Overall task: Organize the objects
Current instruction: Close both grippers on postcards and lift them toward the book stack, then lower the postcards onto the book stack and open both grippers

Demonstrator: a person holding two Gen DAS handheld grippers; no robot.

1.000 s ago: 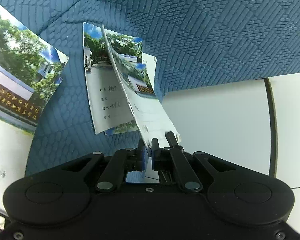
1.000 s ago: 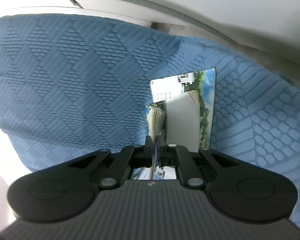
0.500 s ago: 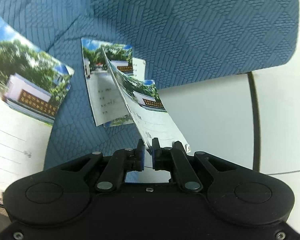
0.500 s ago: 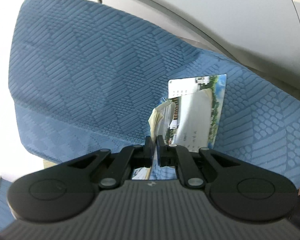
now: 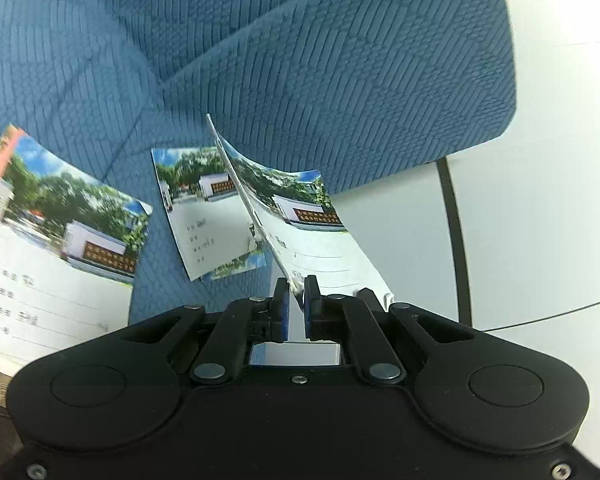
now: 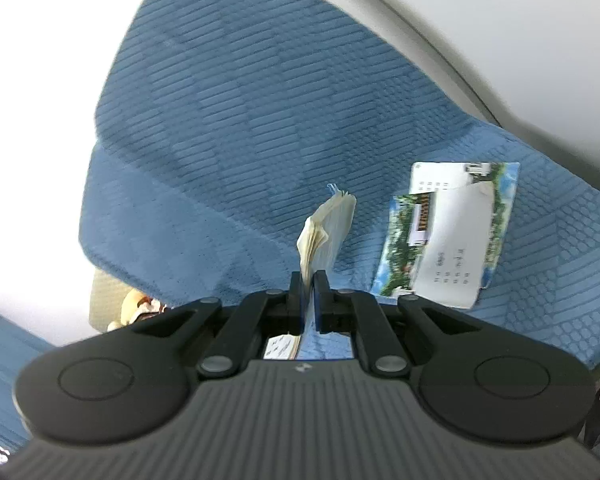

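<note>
In the left wrist view my left gripper (image 5: 296, 286) is shut on the bottom edge of a thin notebook (image 5: 300, 216) with a photo cover, which curves up and away, clear of the cloth. In the right wrist view my right gripper (image 6: 310, 280) is shut on another notebook (image 6: 328, 228), seen edge-on with its cream pages fanning out. Two overlapping notebooks (image 5: 204, 216) lie flat on the blue cloth (image 5: 320, 60), beyond and left of the left gripper. The same pair of notebooks (image 6: 448, 236) lies to the right of the right gripper.
A further photo-cover notebook (image 5: 56, 248) fills the left edge of the left wrist view, close to the camera; what holds it is hidden. The textured blue cloth (image 6: 240, 100) covers a raised surface. White floor (image 5: 540, 200) with a dark line lies to the right.
Both grippers have risen with their notebooks still held. The notebooks on the cloth now look smaller and farther away, and the right view has rolled.
</note>
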